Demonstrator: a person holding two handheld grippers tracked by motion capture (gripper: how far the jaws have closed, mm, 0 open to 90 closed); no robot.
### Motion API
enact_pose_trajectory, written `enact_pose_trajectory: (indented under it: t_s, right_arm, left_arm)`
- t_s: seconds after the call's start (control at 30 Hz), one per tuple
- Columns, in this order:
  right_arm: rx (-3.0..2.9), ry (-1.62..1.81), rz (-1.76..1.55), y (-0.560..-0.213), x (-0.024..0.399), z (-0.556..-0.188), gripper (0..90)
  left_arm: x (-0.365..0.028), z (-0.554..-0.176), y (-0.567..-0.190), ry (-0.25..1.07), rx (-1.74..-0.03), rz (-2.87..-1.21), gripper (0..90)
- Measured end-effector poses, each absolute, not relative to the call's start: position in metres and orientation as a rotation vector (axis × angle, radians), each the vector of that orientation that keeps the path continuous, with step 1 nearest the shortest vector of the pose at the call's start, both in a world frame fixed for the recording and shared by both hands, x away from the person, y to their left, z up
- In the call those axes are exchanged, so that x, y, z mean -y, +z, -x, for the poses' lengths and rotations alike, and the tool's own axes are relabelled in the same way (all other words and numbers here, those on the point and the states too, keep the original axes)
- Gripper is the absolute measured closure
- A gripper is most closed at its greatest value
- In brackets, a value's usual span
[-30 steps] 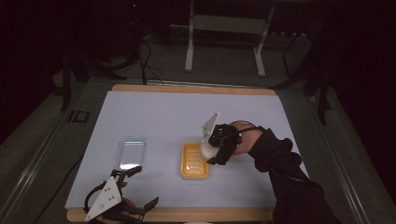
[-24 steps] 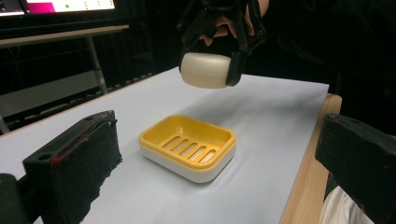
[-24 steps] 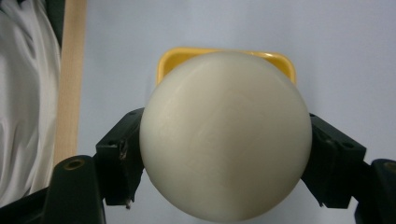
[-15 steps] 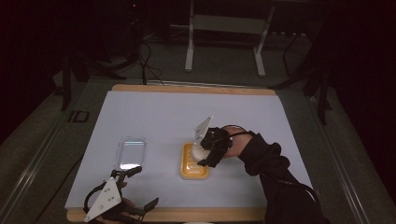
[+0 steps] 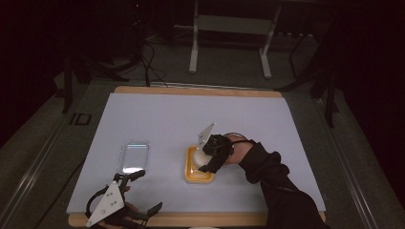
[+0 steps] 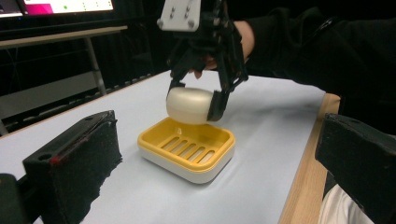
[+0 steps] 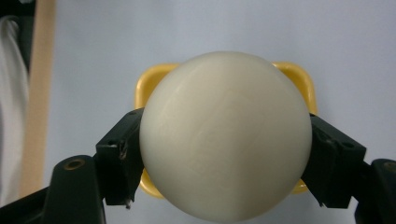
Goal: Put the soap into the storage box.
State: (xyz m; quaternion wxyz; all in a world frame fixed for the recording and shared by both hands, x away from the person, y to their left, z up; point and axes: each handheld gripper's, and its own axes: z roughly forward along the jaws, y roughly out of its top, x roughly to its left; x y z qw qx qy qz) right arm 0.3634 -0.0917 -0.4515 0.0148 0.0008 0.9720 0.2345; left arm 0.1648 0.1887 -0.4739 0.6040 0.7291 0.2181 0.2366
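A cream oval soap bar (image 6: 189,105) hangs just over a yellow soap dish (image 6: 187,149) with a slotted floor and a white base. My right gripper (image 6: 196,105) is shut on the soap from above, one jaw on each side. In the right gripper view the soap (image 7: 224,135) covers most of the dish (image 7: 289,74) beneath it. In the high view the soap (image 5: 197,155), the dish (image 5: 198,175) and the right gripper (image 5: 204,160) sit at the table's middle front. My left gripper (image 5: 145,191) rests open at the front left edge, its fingers (image 6: 79,154) wide apart and holding nothing.
A clear plastic lid or tray (image 5: 134,155) lies left of the dish on the white table cover (image 5: 157,119). The wooden table edge (image 5: 191,220) runs along the front. A person's dark sleeve (image 5: 272,176) reaches in from the lower right.
My right gripper has come down and a little to the left with the soap, which now hangs close above the dish. The left gripper has stayed where it was.
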Motion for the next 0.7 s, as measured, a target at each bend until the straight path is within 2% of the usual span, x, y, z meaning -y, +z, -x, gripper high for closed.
enact_pose_trajectory:
  t_s: [0.7]
  right_arm:
    - [-3.067,0.678,-0.075,-0.49,0.08,-0.38,24.6]
  left_arm:
    - [-0.189,-0.163,-0.473,0.547,-0.498,-1.689,0.1]
